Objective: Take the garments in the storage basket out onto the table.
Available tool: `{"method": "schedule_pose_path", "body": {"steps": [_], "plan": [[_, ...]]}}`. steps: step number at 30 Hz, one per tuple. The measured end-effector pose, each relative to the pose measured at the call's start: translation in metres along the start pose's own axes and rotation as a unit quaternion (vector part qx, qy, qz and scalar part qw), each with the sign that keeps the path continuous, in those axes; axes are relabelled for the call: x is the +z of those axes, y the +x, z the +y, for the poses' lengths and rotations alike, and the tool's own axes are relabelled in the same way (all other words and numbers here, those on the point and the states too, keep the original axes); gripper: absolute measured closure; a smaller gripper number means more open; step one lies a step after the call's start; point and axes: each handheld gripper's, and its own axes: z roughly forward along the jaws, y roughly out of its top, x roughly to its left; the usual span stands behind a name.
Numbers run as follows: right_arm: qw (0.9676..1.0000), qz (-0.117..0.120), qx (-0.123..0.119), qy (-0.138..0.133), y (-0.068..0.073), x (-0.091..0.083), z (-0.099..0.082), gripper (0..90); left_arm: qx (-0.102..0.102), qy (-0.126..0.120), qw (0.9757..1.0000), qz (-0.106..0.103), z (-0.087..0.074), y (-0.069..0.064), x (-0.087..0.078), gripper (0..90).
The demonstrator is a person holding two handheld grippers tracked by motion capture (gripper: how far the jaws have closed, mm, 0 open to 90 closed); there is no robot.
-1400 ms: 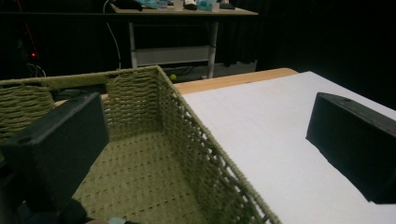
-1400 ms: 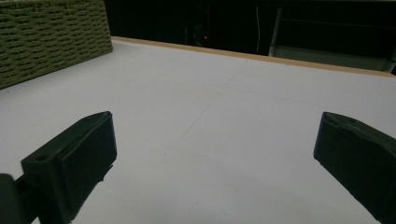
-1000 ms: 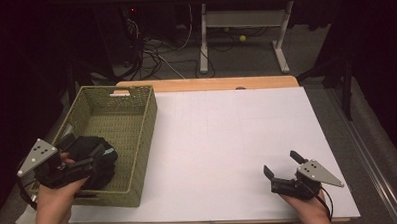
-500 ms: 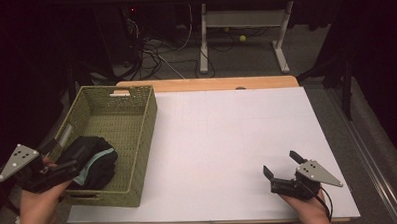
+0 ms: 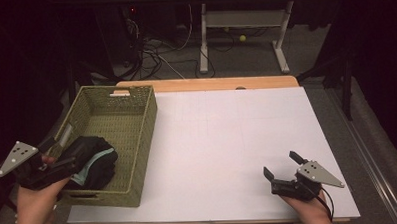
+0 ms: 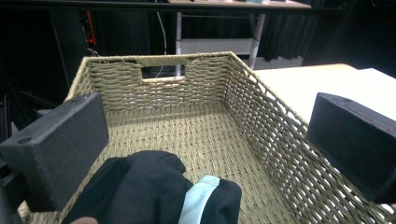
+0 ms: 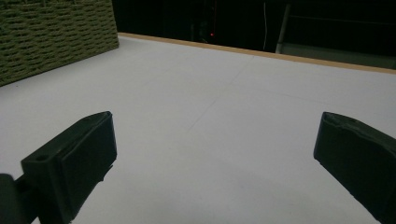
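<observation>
Jaws of the left hand-held gripper stand wide apart with nothing between them, at the near left corner of the basket; in the left gripper view the left hand-held gripper looks down over a dark garment that lies loose below its jaws. One garment is there, black with a pale blue-green band, bundled in the near end of the basket, against its near wall. One basket, woven, olive green, oblong, with a handle slot in its far wall, stands on the left side of the tabletop. The right hand-held gripper rests at the near right of the tabletop, well apart from the basket, its jaws also spread wide and empty. Two hand-held grippers in all, each in one hand. The tabletop is white and matte, with a wooden strip along its far edge. Beyond it the room is dark: cables on the floor, a white frame of a desk, one small yellow ball under it.
</observation>
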Motion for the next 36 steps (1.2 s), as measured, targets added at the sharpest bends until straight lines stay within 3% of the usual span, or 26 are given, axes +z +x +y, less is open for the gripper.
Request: {"method": "schedule_pose_path", "body": {"steps": [2,3,6,8,11,15,17,22,24,26,32,36], "plan": [[1.0,0.001,0.001,0.001,-0.001,0.001,0.0,0.0,-0.001,0.012,0.9998,-0.017,0.004,0.002,0.0,0.0],[1.0,0.001,0.002,0.001,-0.001,0.001,0.0,0.0,0.0,0.014,0.9998,-0.015,0.006,0.003,-0.001,0.0],[1.0,0.003,0.002,0.0,-0.001,0.0,0.0,0.0,-0.008,0.019,0.9998,0.002,0.012,0.006,0.001,0.0],[1.0,0.002,0.004,0.0,-0.001,0.0,0.0,0.0,0.0,0.039,0.9987,0.033,0.013,0.01,0.005,0.0],[1.0,0.003,0.001,0.002,0.001,0.001,0.0,0.0,-0.004,0.075,0.9968,0.027,0.011,0.018,0.014,0.0],[1.0,0.007,-0.002,0.002,0.002,0.001,0.0,0.0,0.028,0.137,0.9887,0.054,0.007,0.023,0.027,0.0],[1.0,0.007,-0.004,0.001,0.001,0.0,0.001,0.0,0.031,0.155,0.9861,0.052,0.007,0.024,0.032,0.0],[1.0,0.007,0.0,0.004,-0.001,0.0,0.0,0.0,0.041,0.204,0.9771,0.045,0.009,0.023,0.043,0.0],[1.0,0.006,0.0,0.004,-0.001,0.0,0.0,0.0,0.044,0.228,0.9717,0.042,0.009,0.022,0.048,0.0],[1.0,0.006,0.0,0.003,-0.002,-0.001,0.0,0.0,0.053,0.254,0.9645,0.047,0.008,0.023,0.052,0.0],[1.0,0.006,0.0,0.007,-0.001,-0.001,0.0,0.0,0.061,0.347,0.9352,0.039,0.007,0.024,0.064,0.0],[0.9999,0.007,-0.001,0.008,-0.001,0.0,0.0,0.0,0.06,0.393,0.917,0.027,0.007,0.027,0.073,0.0]]}}
